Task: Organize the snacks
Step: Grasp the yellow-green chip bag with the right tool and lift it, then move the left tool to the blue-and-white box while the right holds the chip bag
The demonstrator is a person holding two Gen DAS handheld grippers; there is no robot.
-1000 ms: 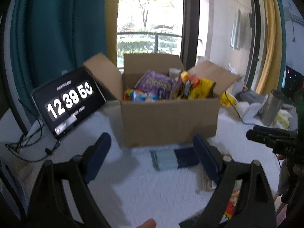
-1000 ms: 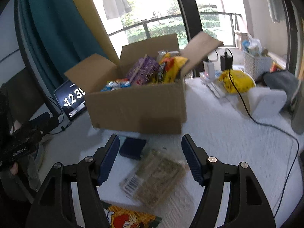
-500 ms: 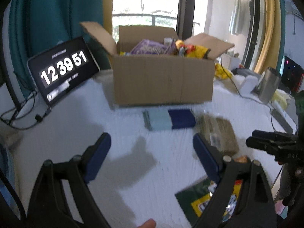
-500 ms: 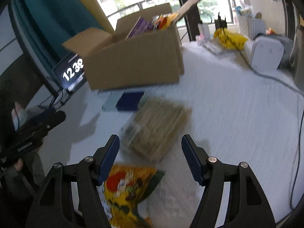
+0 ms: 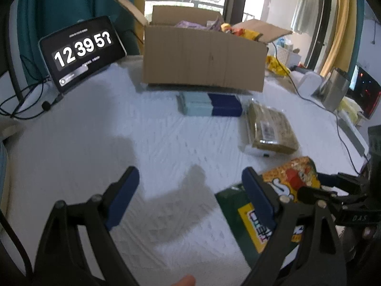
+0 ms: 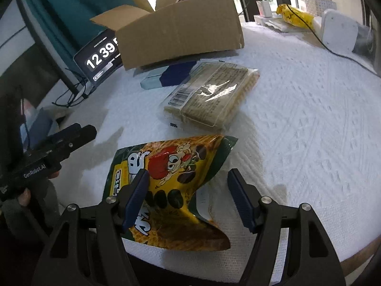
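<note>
A yellow and green snack bag [image 6: 171, 164] lies flat on the white tablecloth near the table's front edge. My right gripper [image 6: 188, 175] hangs open just over it, its left finger across the bag's left half and its pads not pressing. My left gripper [image 5: 190, 186] is open over bare cloth, with the same bag [image 5: 293, 178] just to the right of its right finger. Behind the bag lie a clear cracker pack [image 6: 212, 95] and a blue and pale teal box [image 6: 166, 76]. An open cardboard box [image 5: 204, 57] holding several snacks stands further back.
A tablet showing a clock [image 5: 83, 50] leans left of the box, with cables [image 5: 21, 104] beside it. At the back right are a white device [image 6: 338, 31], a yellow bag [image 6: 295, 16], a black cable [image 6: 343, 54] and a metal tumbler [image 5: 333, 90]. The table's front edge [image 6: 357, 250] is close.
Both grippers have sunk towards the table and tipped downward. The cardboard box has slid up the views, and the yellow bag has come under the right gripper's open jaws.
</note>
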